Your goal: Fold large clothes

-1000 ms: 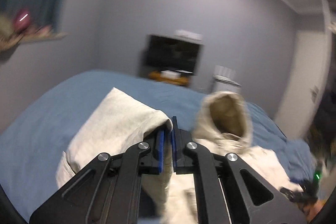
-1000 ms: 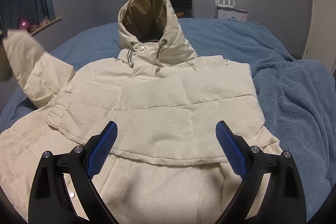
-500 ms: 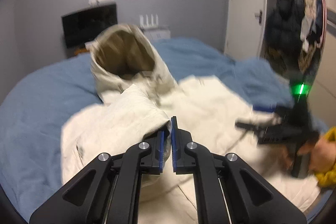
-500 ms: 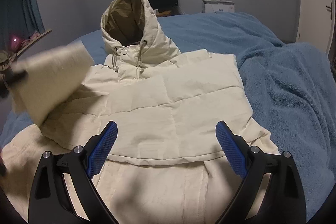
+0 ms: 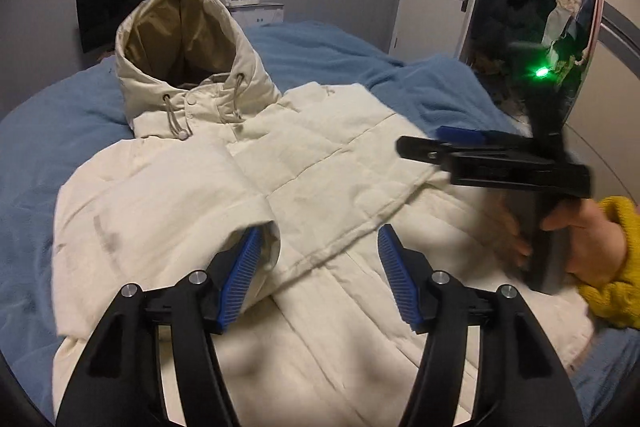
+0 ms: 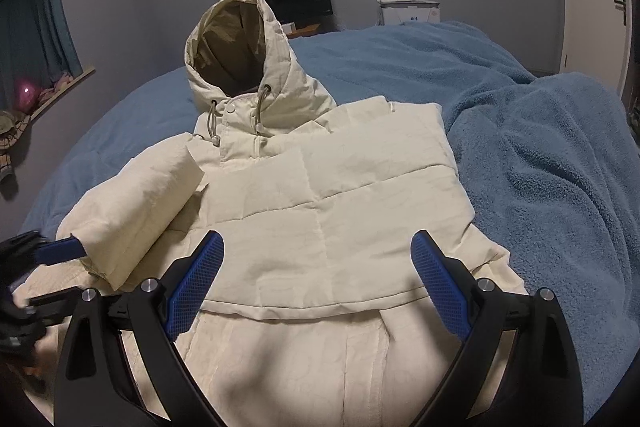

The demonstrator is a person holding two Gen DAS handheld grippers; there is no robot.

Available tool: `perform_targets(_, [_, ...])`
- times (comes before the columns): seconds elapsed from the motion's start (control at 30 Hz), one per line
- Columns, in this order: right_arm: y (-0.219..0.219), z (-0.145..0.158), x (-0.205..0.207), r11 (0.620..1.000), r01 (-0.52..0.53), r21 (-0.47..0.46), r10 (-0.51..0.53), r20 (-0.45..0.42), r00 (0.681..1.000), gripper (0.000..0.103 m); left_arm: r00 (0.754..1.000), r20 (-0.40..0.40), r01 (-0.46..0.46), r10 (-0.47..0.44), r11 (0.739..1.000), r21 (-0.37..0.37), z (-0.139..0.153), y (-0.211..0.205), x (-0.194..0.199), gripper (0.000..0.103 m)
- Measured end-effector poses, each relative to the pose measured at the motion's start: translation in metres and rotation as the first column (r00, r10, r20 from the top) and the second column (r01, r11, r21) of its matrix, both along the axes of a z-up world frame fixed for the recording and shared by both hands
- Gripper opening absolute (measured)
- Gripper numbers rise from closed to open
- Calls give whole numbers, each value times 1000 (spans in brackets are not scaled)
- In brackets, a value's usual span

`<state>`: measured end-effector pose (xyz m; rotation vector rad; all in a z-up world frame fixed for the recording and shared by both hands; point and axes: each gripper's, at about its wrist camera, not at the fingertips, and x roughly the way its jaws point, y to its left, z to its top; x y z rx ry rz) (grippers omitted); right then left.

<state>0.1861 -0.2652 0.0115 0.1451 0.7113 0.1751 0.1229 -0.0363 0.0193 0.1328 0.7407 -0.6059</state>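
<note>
The cream hooded jacket [image 6: 340,211] lies front-up on the blue bed [image 6: 540,167], hood [image 6: 236,55] propped upright. The left sleeve [image 6: 132,211] rests folded across its chest. Left tool [image 5: 318,275] hangs wide apart, one finger beside the cuff. Right tool [image 6: 316,283] hovers agape above the hem.

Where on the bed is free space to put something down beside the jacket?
Bare blue blanket lies right of the jacket, and a strip left of the hood. The middle is crowded: jacket, folded sleeve, both open grippers.
</note>
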Motion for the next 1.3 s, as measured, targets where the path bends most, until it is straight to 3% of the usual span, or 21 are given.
perform_targets(0.1, [12,4,-4,999,-29,-38,29,16,999,90,997,29,-69,68,998,16,15,21,-7,59])
perform_targets(0.2, [35,12,-15,992,-89,-87,93,36,995,90,976,27,-218,218,976,9,20,57,4,62])
perform_targets(0.3, [70,23,-31,971,-170,-166,185,79,980,90,917,-18,-398,398,917,-13,11,98,23,63])
perform_targets(0.4, [102,33,-45,950,-260,-175,277,86,957,90,839,-77,-539,538,842,2,-8,130,37,68])
perform_targets(0.53, [149,36,-51,904,-361,-229,388,85,918,90,777,-199,-613,598,790,-22,-30,158,49,68])
perform_targets(0.67, [198,27,-48,850,-448,-277,483,69,873,90,731,-219,-672,646,737,-68,-35,177,52,70])
perform_targets(0.87, [257,-10,-44,741,-535,-407,587,5,809,90,719,-263,-681,644,728,-80,-44,185,56,70])
perform_targets(0.97, [267,-27,-38,721,-497,-483,562,-12,827,89,713,-281,-685,642,724,-83,-49,187,56,70])
perform_targets(1.03, [262,-28,-35,736,-486,-471,548,-5,836,71,717,-282,-681,638,727,-90,-49,188,56,70])
perform_targets(1.1, [254,-22,-32,754,-474,-455,533,3,846,43,720,-279,-679,635,728,-94,-50,188,56,70])
perform_targets(1.13, [248,-18,-33,762,-461,-454,524,14,852,36,721,-279,-678,634,729,-94,-50,187,56,70])
perform_targets(1.2, [235,-7,-34,787,-424,-448,494,48,868,29,723,-280,-675,631,732,-92,-50,186,56,70])
perform_targets(1.3, [215,5,-33,824,-378,-422,447,72,892,28,729,-275,-668,627,739,-85,-50,184,55,70])
